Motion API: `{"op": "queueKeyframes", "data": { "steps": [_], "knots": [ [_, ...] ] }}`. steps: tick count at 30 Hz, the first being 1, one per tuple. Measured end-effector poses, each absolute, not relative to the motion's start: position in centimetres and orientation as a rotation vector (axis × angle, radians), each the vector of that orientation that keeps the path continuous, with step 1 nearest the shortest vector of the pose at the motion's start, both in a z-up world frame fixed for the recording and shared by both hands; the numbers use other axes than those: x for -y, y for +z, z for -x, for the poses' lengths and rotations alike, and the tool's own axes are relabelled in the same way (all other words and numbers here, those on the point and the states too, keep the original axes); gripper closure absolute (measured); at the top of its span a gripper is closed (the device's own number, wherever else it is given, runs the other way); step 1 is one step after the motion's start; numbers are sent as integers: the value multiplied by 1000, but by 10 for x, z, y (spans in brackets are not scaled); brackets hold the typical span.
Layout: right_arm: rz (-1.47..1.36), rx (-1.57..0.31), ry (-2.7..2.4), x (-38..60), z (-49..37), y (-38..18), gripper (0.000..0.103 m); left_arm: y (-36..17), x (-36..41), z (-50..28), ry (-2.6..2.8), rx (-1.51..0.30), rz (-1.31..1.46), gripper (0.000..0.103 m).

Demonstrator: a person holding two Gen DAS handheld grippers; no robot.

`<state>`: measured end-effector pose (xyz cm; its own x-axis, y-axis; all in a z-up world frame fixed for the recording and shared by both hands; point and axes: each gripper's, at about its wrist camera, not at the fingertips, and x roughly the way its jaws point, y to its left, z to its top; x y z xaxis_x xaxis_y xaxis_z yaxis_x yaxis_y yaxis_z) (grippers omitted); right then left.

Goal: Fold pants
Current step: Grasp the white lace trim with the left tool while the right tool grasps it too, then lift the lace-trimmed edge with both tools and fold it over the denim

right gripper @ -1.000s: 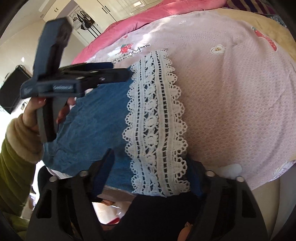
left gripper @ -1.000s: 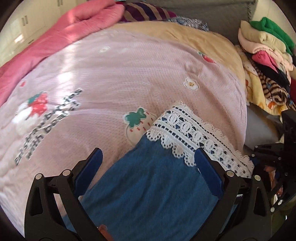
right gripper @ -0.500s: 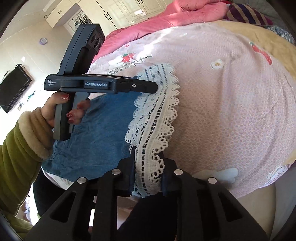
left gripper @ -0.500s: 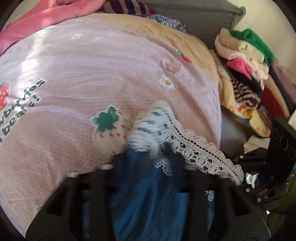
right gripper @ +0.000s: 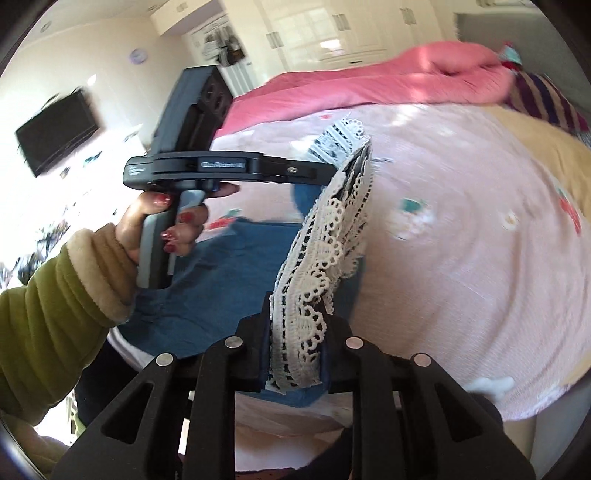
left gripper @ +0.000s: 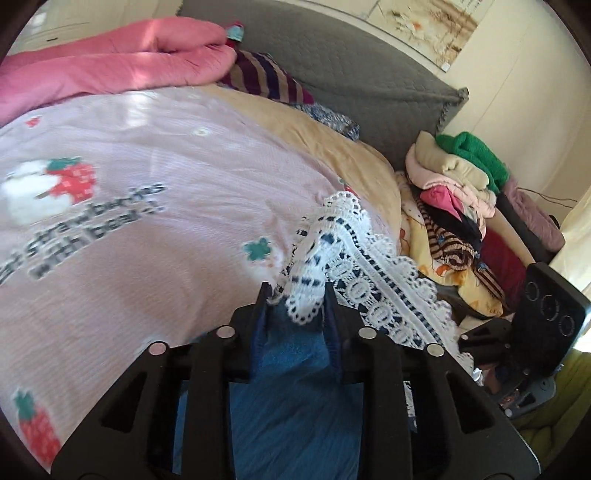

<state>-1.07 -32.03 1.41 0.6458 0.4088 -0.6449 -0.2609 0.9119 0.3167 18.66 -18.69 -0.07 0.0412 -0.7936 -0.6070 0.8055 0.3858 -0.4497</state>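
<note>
Blue denim pants [left gripper: 291, 398] with a white lace hem [left gripper: 354, 266] lie at the near edge of a pink strawberry-print blanket [left gripper: 147, 177]. My left gripper [left gripper: 297, 299] is shut on the lace hem at one corner and holds it above the bed. My right gripper [right gripper: 295, 317] is shut on the lace hem [right gripper: 325, 229] at the other corner. The hem hangs stretched between both grippers. The left gripper [right gripper: 325, 171] also shows in the right wrist view, held by a hand. The pants body [right gripper: 221, 273] still lies on the blanket [right gripper: 461, 240].
A rolled pink quilt [left gripper: 110, 70] lies along the far side of the bed. A grey headboard [left gripper: 351, 74] stands behind. A pile of folded clothes [left gripper: 458, 206] sits at the right. A wall TV [right gripper: 55, 133] and wardrobes [right gripper: 332, 29] are in the room.
Both grippers closed on the lace hem, one at each corner, and lifted it off the blanket. The hem now hangs raised between them instead of lying flat.
</note>
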Motion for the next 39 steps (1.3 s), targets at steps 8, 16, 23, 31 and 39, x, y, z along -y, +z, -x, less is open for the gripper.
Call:
{"op": "queueKeyframes", "data": {
  "steps": [8, 16, 23, 31, 39],
  "knots": [
    [-60, -848, 531, 229, 1, 12, 84, -10, 111, -182, -1143, -901, 68, 80],
    [95, -928, 627, 143, -7, -19, 84, -22, 34, -175, -969, -920, 151, 60],
    [104, -938, 634, 117, -8, -43, 73, -21, -15, -154, -855, -871, 252, 42],
    [-28, -893, 709, 156, 1, -18, 50, -11, -46, -112, -762, -799, 318, 30],
    [-26, -808, 487, 242, -58, 14, 42, -29, -38, -68, -734, -890, 360, 27]
  ]
}}
